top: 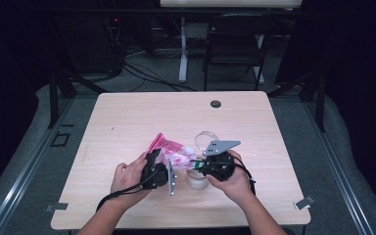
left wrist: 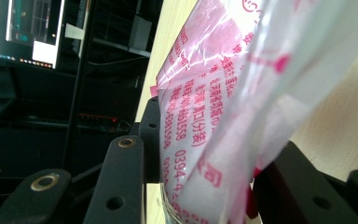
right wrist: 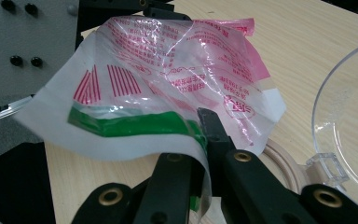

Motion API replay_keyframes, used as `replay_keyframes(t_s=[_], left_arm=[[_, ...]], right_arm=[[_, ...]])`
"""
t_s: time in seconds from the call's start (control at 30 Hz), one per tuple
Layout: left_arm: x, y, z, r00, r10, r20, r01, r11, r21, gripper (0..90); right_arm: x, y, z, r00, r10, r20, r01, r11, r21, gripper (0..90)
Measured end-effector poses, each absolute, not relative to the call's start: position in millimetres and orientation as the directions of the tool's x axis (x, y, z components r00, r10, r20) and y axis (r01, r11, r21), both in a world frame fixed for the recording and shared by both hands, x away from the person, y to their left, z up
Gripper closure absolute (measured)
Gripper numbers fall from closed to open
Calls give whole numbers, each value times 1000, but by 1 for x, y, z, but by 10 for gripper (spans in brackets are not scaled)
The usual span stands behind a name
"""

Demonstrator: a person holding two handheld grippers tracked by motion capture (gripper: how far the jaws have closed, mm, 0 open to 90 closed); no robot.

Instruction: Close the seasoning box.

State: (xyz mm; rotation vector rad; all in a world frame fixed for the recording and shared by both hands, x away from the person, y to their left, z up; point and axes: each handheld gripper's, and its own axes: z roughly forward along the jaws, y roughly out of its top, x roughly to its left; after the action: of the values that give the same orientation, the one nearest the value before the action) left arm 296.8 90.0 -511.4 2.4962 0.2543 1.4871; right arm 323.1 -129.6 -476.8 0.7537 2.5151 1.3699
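Right tool [right wrist: 200, 154]: clamped on the lower edge of the plastic bag [right wrist: 177, 93] – the two black jaws are seen pressed together on the film beside its green stripe; in the high view it is held in the person's right hand [top: 235, 182], with the grey three-cornered plate [top: 220, 146] on top.

Left tool [left wrist: 200, 186]: jaws stand apart with the bag's other end between them; the film fills the gap and lies against both jaws, so it is gripped there. In the high view the left tool [top: 160, 172] is held in the left hand [top: 129, 177], turned on its side.

Plastic bag: pink and clear, printed with red characters, a green band along one edge – it is held between the two tools, low over the middle of the near half of the table [top: 127, 122]. It is crumpled, and the far pink corner rises toward the table's middle.

Clear lid [right wrist: 349, 126]: it is seen just right of the bag in the right gripper view, tilted, with a small tab at its lower rim.

Round container [top: 197, 180]: pale, on the table between the two hands, below the bag; its rim [right wrist: 284, 161] is seen under the bag's corner.

Table: light wood grain, with a dark round cap [top: 216, 104] near the far edge.
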Motion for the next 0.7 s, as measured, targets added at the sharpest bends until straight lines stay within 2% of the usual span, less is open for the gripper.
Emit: replay_keyframes(t_s=[0.7], left_arm=[[297, 94, -520, 538, 341, 771, 100, -934, 344, 694]], right_arm=[[321, -125, -477, -856, 513, 66, 336, 454, 825, 899]])
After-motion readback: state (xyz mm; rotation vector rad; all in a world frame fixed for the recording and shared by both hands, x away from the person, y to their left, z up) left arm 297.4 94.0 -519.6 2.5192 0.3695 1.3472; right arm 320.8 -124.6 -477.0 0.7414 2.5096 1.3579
